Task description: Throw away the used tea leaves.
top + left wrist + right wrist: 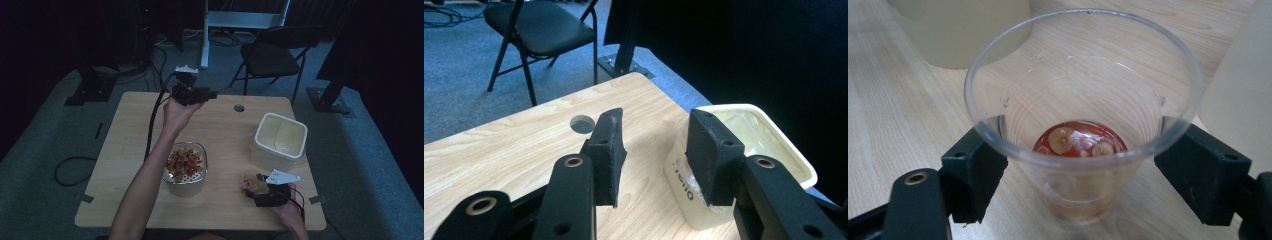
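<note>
A clear plastic cup (1083, 90) stands on the wooden table (225, 125) near its front right, and my right gripper (1080, 170) is shut on it, one jaw at each side. A few red and tan pieces (1080, 140) lie in the cup's bottom. In the high view the cup (251, 181) and right gripper (252, 188) sit just in front of a cream tub (280, 135). A clear bowl of red and tan pieces (185, 162) stands mid-table. My left gripper (214, 94) is held above the table's far side, pointing right. In its own view the left gripper (659, 150) is open with nothing between its jaws.
The cream tub (769, 145) is open and looks empty. A round hole (582, 123) pierces the table near its far edge. A black folding chair (272, 55) stands behind the table. A pale container wall (963, 30) stands beyond the cup.
</note>
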